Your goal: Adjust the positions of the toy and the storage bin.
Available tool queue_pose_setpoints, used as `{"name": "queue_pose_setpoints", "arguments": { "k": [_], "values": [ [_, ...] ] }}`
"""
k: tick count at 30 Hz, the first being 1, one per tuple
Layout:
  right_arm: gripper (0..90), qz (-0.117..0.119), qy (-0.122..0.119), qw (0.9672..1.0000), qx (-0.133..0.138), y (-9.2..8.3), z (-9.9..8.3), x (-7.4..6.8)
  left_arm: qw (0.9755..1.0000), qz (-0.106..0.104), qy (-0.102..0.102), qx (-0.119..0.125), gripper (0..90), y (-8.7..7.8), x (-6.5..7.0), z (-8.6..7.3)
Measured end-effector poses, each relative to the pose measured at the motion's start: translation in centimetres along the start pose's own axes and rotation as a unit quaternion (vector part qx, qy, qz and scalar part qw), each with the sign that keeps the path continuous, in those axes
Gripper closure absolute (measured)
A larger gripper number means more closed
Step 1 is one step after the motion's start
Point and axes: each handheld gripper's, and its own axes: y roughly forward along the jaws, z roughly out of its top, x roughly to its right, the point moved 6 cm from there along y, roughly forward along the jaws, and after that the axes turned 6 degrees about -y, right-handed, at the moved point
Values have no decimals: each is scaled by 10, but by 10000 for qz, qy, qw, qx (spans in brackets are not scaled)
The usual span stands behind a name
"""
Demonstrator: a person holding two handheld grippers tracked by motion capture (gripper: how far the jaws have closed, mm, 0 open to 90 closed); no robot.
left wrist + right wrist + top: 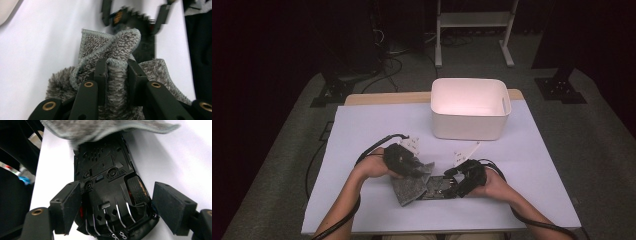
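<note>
A grey fluffy cloth (408, 187) lies bunched at the table's near middle, and my left gripper (419, 171) is shut on a fold of it. In the left gripper view the jaws (117, 63) pinch a raised ridge of the cloth (110, 45). A black toy car (439, 188) lies upside down beside the cloth, which drapes over its far end. My right gripper (452, 182) straddles the car's near end. In the right gripper view the gripper (117, 188) stands open around the car's underside (105, 175); the right pad is clear of it. The cloth (100, 128) hangs over the car's front.
A white plastic bin (467, 125) stands at the back right of the white-covered table (362, 130). Black cables trail from both grippers toward the near edge. Beyond the table are a grey floor, stand feet and a white frame.
</note>
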Motion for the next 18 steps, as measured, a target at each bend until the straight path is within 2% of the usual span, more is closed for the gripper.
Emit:
{"name": "queue_pose_setpoints", "arguments": {
  "k": [7, 10, 11, 13, 18],
  "values": [
    [226, -420, -407, 9983, 54, -3, 0, -11, 9994, -232, -244, -90, 637, 10, 0, 2],
    [235, -591, -640, 9962, 101, -4, 0, -15, 9989, -351, -274, -127, 620, 12, 3, 3],
    [235, -611, -640, 9960, 102, -4, 0, -16, 9986, -441, -241, -181, 621, 13, 5, 2],
    [235, -694, -738, 9948, 101, -4, 0, -18, 9984, -491, -197, -216, 628, 15, 9, 2],
    [236, -756, -732, 9944, 122, -4, 1, -20, 9991, -365, -28, -190, 636, 13, 15, 2]
  ]
}}
